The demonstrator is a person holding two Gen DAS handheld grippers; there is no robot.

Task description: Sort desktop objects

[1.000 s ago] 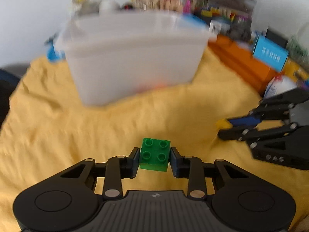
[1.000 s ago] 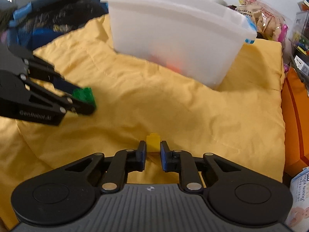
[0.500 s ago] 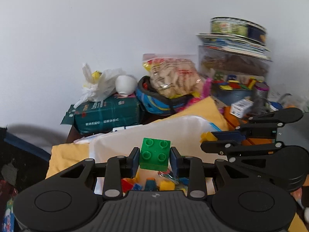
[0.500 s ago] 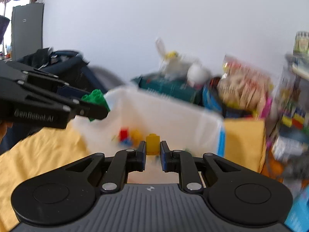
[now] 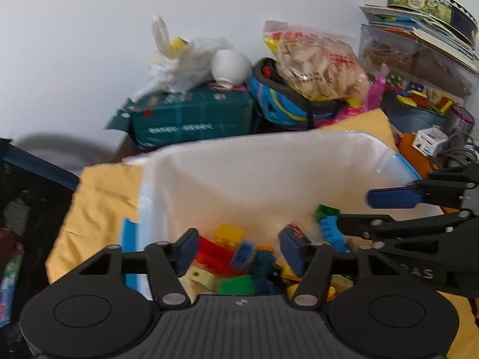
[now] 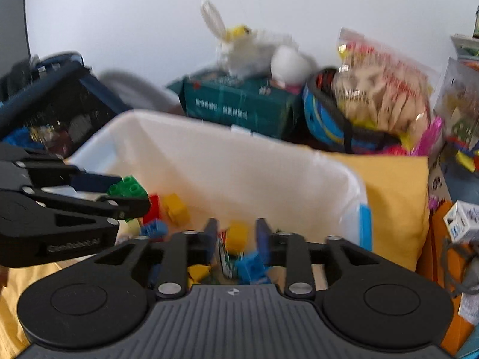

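Observation:
A white plastic bin (image 5: 269, 167) holds several coloured toy bricks. My left gripper (image 5: 239, 248) is open over the bin's near side with nothing between its fingers. In the right wrist view a green brick (image 6: 128, 187) shows between the left gripper's fingers, seemingly dropping. My right gripper (image 6: 236, 234) is open over the bin (image 6: 239, 161); a blurred yellow brick (image 6: 238, 234) sits between its parted fingers, apparently loose. The right gripper (image 5: 374, 212) also shows at the right of the left wrist view.
The bin stands on a yellow cloth (image 5: 98, 203). Behind it lie a green package (image 5: 191, 116), a white bag (image 5: 185, 59), a blue helmet (image 5: 284, 101) and a snack bag (image 5: 320, 62). Stacked boxes and a tin (image 5: 428, 0) stand at the right. A dark basket (image 6: 51, 104) is at the left.
Both grippers moved up and over the bin, then opened. The green brick left the left gripper's grasp and the yellow brick is loose between the right fingers.

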